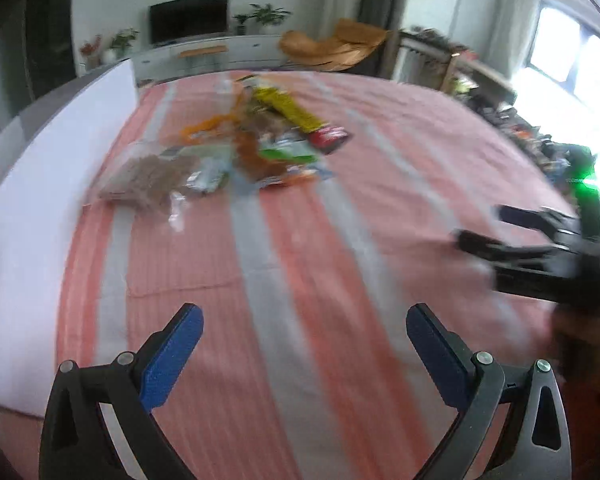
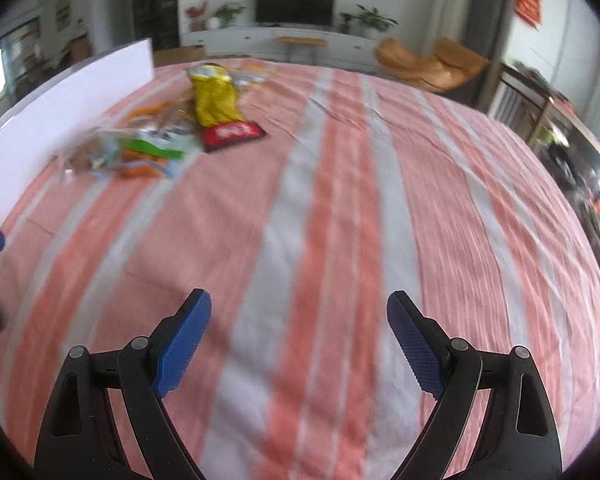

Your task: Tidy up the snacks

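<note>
Left gripper (image 1: 304, 344) jaws spread wide, blue pads apart, nothing between, angled downward. Right gripper (image 2: 299, 334) likewise wide and empty, angled downward; seen from the left wrist, blurred at right edge.

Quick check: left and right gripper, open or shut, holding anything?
Left gripper: open, holding nothing.
Right gripper: open, holding nothing.
</note>
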Available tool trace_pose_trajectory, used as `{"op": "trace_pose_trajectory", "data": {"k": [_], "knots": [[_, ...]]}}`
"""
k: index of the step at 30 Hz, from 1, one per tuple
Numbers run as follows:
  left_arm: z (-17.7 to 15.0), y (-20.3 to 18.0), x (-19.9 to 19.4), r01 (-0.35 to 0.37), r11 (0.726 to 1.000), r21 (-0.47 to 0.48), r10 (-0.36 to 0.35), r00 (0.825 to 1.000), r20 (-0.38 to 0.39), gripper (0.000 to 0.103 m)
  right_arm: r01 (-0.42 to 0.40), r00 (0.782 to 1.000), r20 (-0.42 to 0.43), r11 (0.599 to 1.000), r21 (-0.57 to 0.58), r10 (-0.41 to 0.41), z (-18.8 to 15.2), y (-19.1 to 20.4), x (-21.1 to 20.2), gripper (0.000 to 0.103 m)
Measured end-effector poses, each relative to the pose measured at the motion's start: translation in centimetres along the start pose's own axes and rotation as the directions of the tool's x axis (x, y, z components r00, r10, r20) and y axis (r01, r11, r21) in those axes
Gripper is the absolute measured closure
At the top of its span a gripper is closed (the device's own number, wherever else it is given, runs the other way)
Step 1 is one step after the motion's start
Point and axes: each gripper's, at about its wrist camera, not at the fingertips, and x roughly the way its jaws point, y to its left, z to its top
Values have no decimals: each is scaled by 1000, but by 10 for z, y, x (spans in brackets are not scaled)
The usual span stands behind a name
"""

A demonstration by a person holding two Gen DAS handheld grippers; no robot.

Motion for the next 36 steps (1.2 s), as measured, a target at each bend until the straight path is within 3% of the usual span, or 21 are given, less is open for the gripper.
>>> {"op": "trace_pose_trajectory", "data": {"k": [4, 10, 23, 36], "knots": [[-1, 19, 15, -50, 998, -30, 50, 999, 4, 2, -2, 1000, -17, 1000, 23, 2, -4, -7, -2, 11], [-10, 27, 16, -23, 997, -76, 23, 1000, -6, 2, -28, 998, -51, 996, 83, 32, -1, -15, 8, 6], [-15, 12, 12, -110, 994, 1, 110, 993, -44, 0, -18, 998, -51, 996, 83, 22, 0, -9, 11, 5], [-16, 14, 10, -113, 994, 3, 113, 993, -46, 0, -19, 998, -51, 996, 82, 24, 0, -9, 10, 5]]}}
